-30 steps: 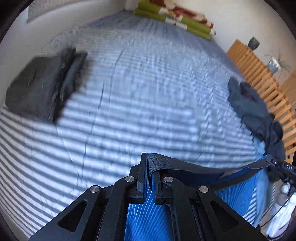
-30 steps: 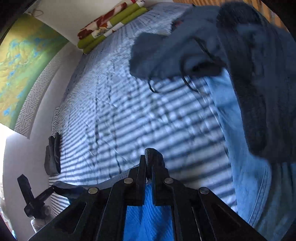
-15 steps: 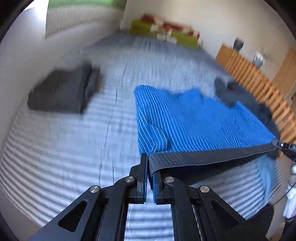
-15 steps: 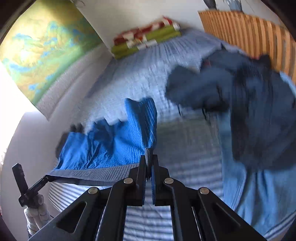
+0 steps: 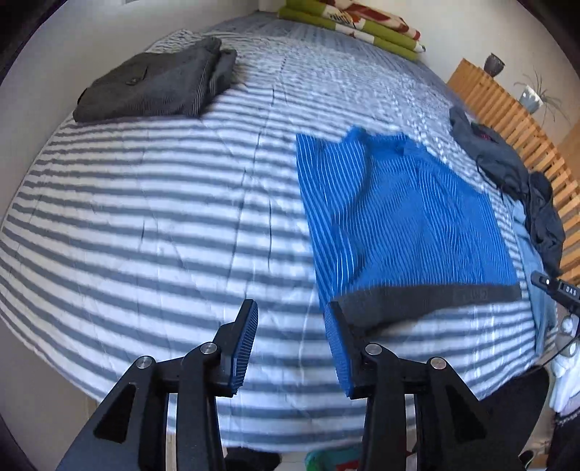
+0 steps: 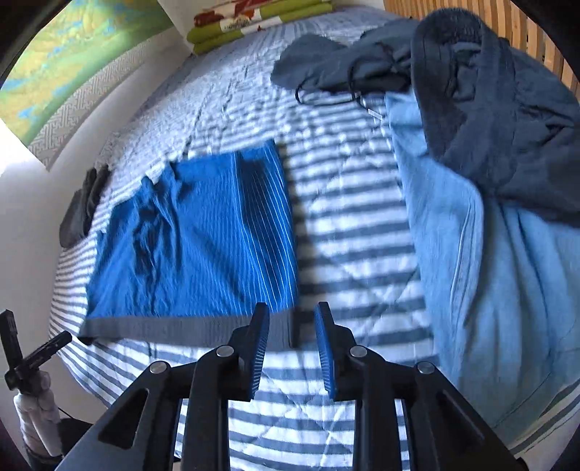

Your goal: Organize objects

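Note:
Blue striped shorts (image 5: pixel 402 217) with a grey waistband (image 5: pixel 435 297) lie spread flat on the striped bed (image 5: pixel 145 217). My left gripper (image 5: pixel 291 319) is open and empty, just left of the waistband's near corner. In the right wrist view the shorts (image 6: pixel 203 235) lie ahead to the left, and my right gripper (image 6: pixel 291 326) is open and empty over the waistband's right end (image 6: pixel 282 331). A folded dark grey garment (image 5: pixel 156 85) sits at the far left of the bed.
A heap of dark blue clothes (image 6: pixel 471 90) and a light blue garment (image 6: pixel 471 271) lie on the bed's right side. Folded green and red blankets (image 5: pixel 348 21) lie at the head. A wooden slatted frame (image 5: pixel 507 119) runs along the right.
Both grippers held the shorts' waistband lifted and stretched between them. They have laid the shorts flat on the bed and opened, letting go.

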`<action>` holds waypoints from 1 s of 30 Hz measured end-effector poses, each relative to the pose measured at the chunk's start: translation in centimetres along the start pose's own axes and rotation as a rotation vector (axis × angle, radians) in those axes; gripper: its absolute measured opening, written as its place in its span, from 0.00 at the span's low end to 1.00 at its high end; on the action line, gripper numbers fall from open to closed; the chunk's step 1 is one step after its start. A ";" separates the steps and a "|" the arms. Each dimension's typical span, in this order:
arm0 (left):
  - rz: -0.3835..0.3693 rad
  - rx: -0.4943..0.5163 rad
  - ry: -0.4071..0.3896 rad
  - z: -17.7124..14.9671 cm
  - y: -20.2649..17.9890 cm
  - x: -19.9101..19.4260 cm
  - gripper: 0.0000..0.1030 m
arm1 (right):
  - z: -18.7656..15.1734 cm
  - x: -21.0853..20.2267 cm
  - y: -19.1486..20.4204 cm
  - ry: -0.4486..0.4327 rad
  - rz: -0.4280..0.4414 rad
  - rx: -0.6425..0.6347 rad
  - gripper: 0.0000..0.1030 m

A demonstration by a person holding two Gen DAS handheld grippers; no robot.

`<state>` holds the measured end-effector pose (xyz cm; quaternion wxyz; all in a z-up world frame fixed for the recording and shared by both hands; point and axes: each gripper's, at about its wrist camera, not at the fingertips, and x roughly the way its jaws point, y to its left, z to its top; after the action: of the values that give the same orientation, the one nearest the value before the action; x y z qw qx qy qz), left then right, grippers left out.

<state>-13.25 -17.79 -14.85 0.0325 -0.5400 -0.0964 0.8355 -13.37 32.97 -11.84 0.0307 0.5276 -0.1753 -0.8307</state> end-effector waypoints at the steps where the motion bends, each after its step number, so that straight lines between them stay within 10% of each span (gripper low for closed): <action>1: -0.011 -0.007 -0.012 1.1 -0.1 0.3 0.40 | 0.9 0.2 0.3 -0.008 0.006 0.004 0.23; 17: -0.005 -0.048 -0.006 13.6 -2.0 11.8 0.40 | 7.8 5.9 -0.2 -0.003 0.021 0.094 0.25; 22: -0.003 -0.057 -0.019 13.8 -1.4 12.4 0.04 | 9.9 6.6 -0.9 -0.010 0.064 0.129 0.25; 30: -0.027 -0.092 -0.041 14.1 -0.5 11.8 0.02 | 12.0 8.8 0.6 -0.001 0.044 0.083 0.25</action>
<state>-30.96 -17.18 -19.74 0.0169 -0.5225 -0.1425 0.8405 -28.01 33.45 -14.63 0.0271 0.5241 -0.2212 -0.8220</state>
